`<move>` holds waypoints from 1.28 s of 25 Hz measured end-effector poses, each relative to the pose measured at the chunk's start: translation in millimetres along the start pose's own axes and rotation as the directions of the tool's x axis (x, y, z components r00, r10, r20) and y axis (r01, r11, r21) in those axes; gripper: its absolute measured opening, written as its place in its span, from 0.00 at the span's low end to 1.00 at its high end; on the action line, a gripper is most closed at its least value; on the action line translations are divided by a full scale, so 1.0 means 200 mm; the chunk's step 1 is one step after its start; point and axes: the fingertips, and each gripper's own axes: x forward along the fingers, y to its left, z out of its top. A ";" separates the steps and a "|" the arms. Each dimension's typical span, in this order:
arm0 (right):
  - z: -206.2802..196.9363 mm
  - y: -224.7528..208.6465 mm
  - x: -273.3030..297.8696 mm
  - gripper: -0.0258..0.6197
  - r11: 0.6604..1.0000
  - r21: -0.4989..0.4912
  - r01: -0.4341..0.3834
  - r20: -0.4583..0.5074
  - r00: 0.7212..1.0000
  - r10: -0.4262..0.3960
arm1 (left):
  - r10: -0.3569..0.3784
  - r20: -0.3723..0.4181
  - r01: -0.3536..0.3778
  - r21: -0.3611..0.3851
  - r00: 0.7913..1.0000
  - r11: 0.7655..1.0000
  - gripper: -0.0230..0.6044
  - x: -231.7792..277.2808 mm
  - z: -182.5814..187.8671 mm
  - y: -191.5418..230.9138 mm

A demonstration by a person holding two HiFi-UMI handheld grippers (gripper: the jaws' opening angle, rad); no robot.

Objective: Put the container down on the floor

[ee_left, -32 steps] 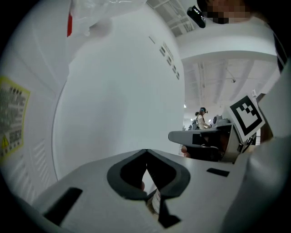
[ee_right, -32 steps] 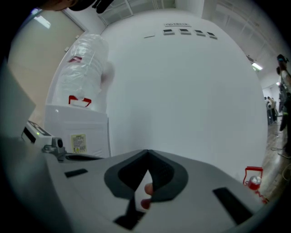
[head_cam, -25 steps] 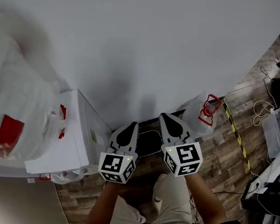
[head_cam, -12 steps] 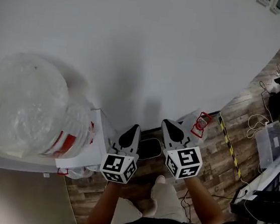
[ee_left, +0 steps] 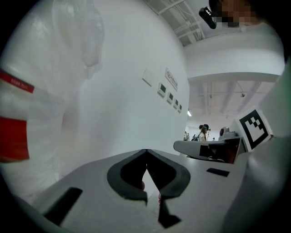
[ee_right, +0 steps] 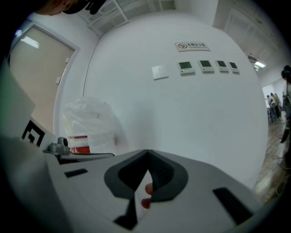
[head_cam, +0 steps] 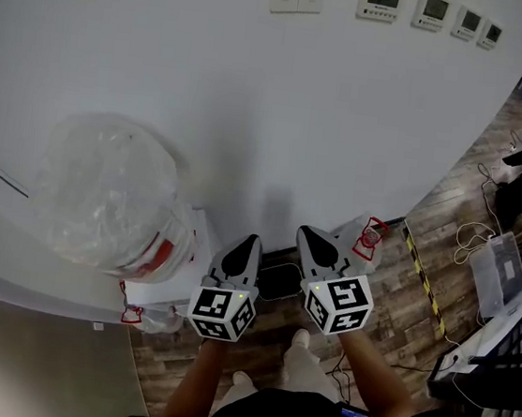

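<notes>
Container [head_cam: 103, 188] off to the left of both grippers: a bulky thing wrapped in clear plastic with a red label, close against the wall [head_cam: 254, 108], apparently resting on a white box [head_cam: 177, 273] down at the level of the floor [head_cam: 391, 304]. Nearer to the left gripper [head_cam: 247, 244], near but not touching; well apart from the right gripper [head_cam: 310, 232]. Seemingly upright in the right gripper view, long axis vertical, top toward the ceiling, outline blurred by the wrapping. Fingers [ee_left: 132, 175] of both grippers pressed together at the tips, pinching nothing nameable; small reddish spots in the gap behind the tips, too blurred to identify. Grippers side by side, both pointing at the foot of the wall, with a dark flat thing [head_cam: 279, 279] on the floor between them. Likely next: a swing to the left, left gripper leading, for any further lowering. Impossible to tell from here whether truly set down on the floor or only on the box.
</notes>
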 end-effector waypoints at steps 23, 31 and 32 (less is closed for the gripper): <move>0.15 0.63 -0.56 0.09 0.998 0.000 0.058 0.106 0.993 -0.057 | -0.116 0.021 0.113 0.137 0.993 0.984 0.06 -0.80 0.19 -0.24; 0.13 0.81 -0.79 0.09 0.998 -0.004 0.070 0.142 0.987 -0.069 | -0.136 0.026 0.131 0.138 0.990 0.982 0.06 -1.05 0.15 -0.37; 0.13 0.83 -0.79 0.09 0.997 -0.002 0.073 0.142 0.987 -0.072 | -0.137 0.029 0.132 0.135 0.990 0.982 0.06 -1.07 0.15 -0.35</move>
